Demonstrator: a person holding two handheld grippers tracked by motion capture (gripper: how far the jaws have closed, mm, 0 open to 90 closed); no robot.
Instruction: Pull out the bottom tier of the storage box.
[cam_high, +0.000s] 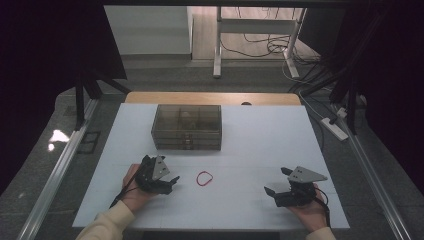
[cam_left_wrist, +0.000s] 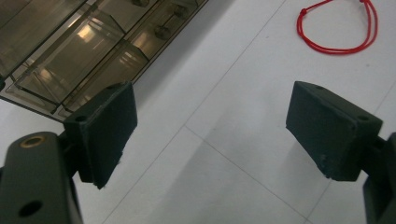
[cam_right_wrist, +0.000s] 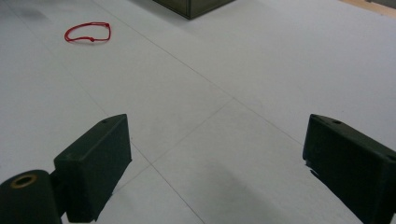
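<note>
A red string loop (cam_high: 204, 178) lies flat on the white table (cam_high: 260, 135), near the middle front. It appears too in the left gripper view (cam_left_wrist: 337, 29) and, far off, in the right gripper view (cam_right_wrist: 88, 32). Behind it stands a smoky clear drawer box (cam_high: 187, 127) with small knobbed drawers (cam_left_wrist: 84, 56). My left gripper (cam_high: 172, 182) rests at the front left, just left of the loop, open and holding nothing (cam_left_wrist: 210, 135). My right gripper (cam_high: 276, 181) sits at the front right, open and holding nothing (cam_right_wrist: 215, 168).
The table's front edge runs just below both hands. A wooden strip (cam_high: 212, 98) borders the far edge. Beyond it are a desk frame (cam_high: 218, 40) with cables on the floor, and a power strip (cam_high: 334, 127) to the right.
</note>
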